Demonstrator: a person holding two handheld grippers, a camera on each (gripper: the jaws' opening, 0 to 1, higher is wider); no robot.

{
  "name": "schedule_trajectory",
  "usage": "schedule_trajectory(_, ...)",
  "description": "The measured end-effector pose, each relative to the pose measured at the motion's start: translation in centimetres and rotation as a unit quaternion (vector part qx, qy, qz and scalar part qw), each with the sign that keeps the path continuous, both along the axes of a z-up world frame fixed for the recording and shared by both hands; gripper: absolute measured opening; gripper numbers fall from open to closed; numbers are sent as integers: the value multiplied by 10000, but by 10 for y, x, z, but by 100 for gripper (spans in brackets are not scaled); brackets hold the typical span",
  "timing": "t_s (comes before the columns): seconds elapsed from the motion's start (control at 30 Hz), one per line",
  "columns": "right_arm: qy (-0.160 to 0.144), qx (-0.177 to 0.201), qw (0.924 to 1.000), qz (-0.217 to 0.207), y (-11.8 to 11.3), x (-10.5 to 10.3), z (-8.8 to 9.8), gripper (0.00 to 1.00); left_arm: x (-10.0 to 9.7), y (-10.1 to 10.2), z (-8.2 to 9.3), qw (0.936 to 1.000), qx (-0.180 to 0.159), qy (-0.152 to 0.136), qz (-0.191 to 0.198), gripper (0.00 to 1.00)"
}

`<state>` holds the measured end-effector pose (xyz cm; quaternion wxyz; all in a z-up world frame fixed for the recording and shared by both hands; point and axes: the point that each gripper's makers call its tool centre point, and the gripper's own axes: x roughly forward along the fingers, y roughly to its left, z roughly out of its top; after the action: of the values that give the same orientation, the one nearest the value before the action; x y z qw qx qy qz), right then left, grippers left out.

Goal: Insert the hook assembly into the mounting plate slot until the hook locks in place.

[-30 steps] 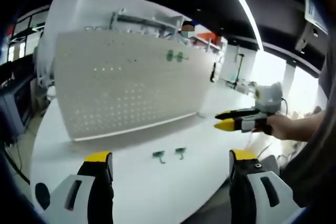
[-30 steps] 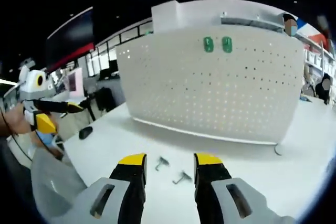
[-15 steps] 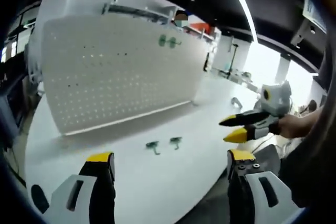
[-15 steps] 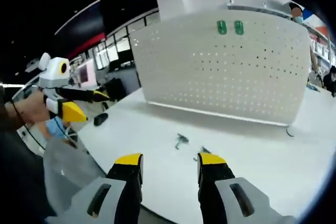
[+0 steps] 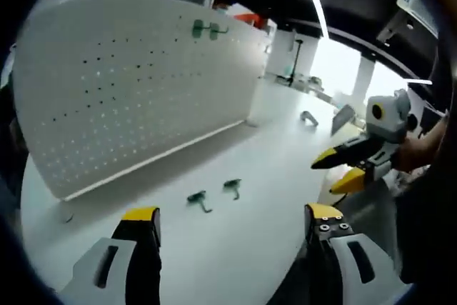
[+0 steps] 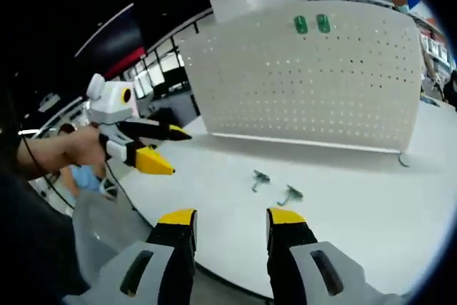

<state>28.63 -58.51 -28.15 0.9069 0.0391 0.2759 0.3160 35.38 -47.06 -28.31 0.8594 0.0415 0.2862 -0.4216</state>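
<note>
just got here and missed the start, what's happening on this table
A person holds a yellow-tipped gripper in each hand, the left gripper and right gripper, both open and empty above the white table. Two small green hooks lie loose on it. Behind them the white perforated mounting plate stands upright with two green pieces already near its top.

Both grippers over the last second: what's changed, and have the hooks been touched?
Both cameras swung, so the pegboard shifted in both views. The left gripper now shows nearer the middle of the right gripper view, and the right gripper sits lower in the left gripper view. Both stayed open and empty. The two loose hooks still lie untouched on the table; two green hooks remain on the pegboard.
</note>
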Motion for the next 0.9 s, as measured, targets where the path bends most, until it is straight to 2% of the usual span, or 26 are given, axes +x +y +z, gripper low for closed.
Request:
schedule_trajectory(0.07,10,6,10000,-18,-2,1,0,37,7,-5,-7,10000,61,-17,-60,81)
schedule_trajectory(0.17,-80,-10,9999,-146,-8,5,2,25,19,-13,-20,9997,163,-30,-158,75)
schedule_trajectory(0.27,-101,34,9997,-233,-11,7,4,26,25,-23,-31,9993,208,22,-313,76)
schedule_trajectory(0.4,-14,-93,9999,-104,-10,4,-4,26,36,-35,-44,9985,288,84,-454,74)
schedule_trajectory(0.5,55,-166,9998,-26,-10,1,-9,27,45,-40,-50,9981,374,24,-488,74)
schedule_trajectory(0.6,122,-253,9996,85,-8,-3,-13,29,54,-44,-57,9983,309,101,-479,72)
schedule_trajectory(0.77,139,-401,9988,238,-7,-8,-17,29,64,-51,-78,9963,503,138,-678,69)
schedule_trajectory(0.9,245,-400,9986,255,-7,-10,-21,29,70,-57,-87,9959,517,172,-719,66)
